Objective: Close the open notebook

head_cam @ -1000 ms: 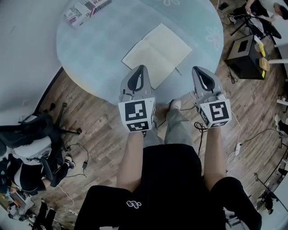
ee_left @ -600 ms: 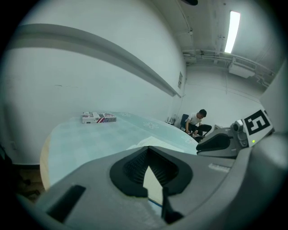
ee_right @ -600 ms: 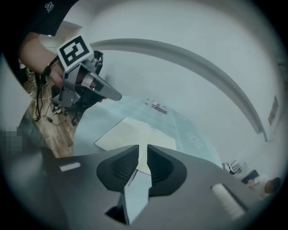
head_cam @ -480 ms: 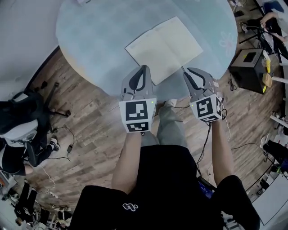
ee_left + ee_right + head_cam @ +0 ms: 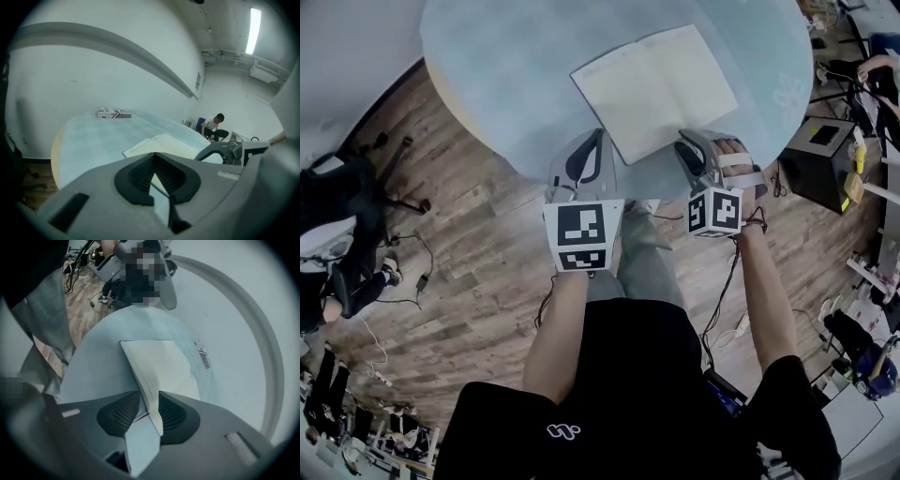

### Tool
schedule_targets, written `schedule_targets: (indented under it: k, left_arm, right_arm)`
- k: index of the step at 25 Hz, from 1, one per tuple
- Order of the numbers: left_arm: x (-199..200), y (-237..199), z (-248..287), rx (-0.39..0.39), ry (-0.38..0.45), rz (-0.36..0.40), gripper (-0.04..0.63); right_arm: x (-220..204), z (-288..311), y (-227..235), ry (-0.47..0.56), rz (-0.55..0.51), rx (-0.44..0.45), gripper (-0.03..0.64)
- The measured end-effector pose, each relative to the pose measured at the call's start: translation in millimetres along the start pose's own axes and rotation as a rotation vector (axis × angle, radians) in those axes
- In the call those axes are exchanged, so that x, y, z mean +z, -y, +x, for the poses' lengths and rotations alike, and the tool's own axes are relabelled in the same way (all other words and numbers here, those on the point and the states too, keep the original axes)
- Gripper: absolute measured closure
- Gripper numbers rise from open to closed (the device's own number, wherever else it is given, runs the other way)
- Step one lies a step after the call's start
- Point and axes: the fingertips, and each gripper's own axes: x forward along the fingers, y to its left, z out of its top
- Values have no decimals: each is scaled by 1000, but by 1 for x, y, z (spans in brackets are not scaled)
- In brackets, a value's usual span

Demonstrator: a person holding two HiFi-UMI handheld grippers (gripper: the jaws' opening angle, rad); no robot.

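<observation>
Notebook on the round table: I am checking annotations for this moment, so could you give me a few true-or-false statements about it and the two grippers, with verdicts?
1. The notebook lies open on the table. True.
2. The left gripper holds a page in its jaws. False: its jaws are together with nothing between them.
3. The notebook's near edge stands between the jaws of the right gripper. True; those jaws have just been opening and do not press on it.
4. A printed box lies on top of the notebook. False: the box lies apart from it, at the table's far side.
</observation>
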Motion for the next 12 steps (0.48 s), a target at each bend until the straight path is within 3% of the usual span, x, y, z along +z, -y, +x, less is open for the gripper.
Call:
schedule_targets:
  k: [6, 12]
  left_arm:
    - [-5, -10, -6, 26, -5, -12, 592]
    - [-6, -9, -6, 24, -4, -8, 592]
  right_arm:
    - [7, 11, -5, -12, -147, -55, 468]
    - [9, 14, -7, -13, -193, -94, 497]
